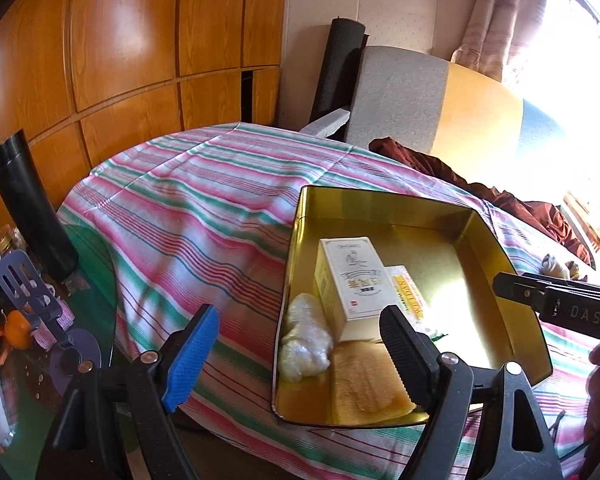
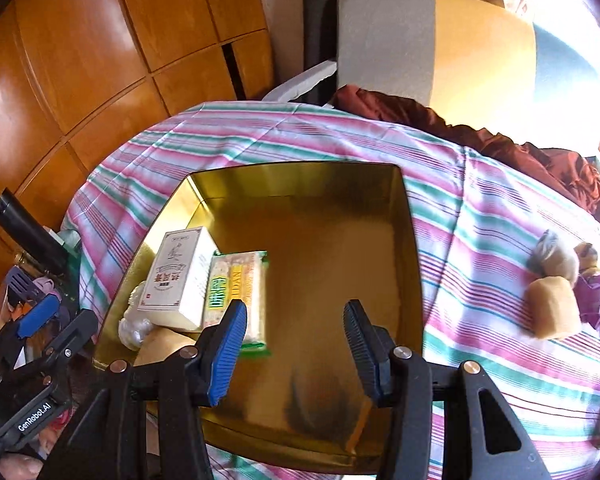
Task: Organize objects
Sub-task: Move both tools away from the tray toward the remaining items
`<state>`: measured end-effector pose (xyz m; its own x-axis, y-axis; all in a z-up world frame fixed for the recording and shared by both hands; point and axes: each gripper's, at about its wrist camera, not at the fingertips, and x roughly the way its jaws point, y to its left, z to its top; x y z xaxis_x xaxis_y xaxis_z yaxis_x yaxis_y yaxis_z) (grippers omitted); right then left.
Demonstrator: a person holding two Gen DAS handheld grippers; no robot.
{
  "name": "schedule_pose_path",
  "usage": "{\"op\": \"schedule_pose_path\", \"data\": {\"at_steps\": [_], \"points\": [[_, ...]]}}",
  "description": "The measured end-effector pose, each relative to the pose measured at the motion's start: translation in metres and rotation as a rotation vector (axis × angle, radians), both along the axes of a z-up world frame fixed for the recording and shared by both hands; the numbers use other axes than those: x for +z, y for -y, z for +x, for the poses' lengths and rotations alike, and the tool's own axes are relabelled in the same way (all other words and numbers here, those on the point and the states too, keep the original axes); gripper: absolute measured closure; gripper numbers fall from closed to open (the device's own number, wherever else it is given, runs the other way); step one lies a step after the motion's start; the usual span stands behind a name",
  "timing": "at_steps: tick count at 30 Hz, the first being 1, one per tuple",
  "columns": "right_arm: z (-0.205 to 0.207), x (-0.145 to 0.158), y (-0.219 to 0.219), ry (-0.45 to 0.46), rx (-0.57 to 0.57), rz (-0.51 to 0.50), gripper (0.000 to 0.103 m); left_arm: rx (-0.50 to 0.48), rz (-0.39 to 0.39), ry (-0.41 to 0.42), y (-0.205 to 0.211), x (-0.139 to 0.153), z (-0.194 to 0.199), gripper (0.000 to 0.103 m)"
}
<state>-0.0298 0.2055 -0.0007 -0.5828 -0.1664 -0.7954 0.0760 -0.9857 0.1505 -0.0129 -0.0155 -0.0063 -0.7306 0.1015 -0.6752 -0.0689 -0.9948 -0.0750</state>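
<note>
Both the left gripper (image 1: pixel 296 352) and right gripper (image 2: pixel 296 354) gaped wide and empty over the gold tin (image 2: pixel 410 248), whose green-edged packet (image 2: pixel 236 292) read "LIDAN".

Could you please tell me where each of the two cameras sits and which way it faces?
Left wrist: on the left gripper, above the bed's near-left edge, facing the gold rectangular metal tin; its open fingers and the right gripper show.
Right wrist: on the right gripper, looking down into the tin; its open fingers and the left gripper show.
Shared: the tin, white upright carton, striped bedsheet.
</note>
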Motion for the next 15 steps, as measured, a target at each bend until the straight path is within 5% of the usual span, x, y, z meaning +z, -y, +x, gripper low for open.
{"op": "schedule_pose_path", "data": {"at_steps": [15], "points": [[0.034,-0.006,-0.113,0.003,-0.238,0.020,0.052,-0.174,-0.014,-0.017,-0.064,0.008,0.005,0.020]]}}
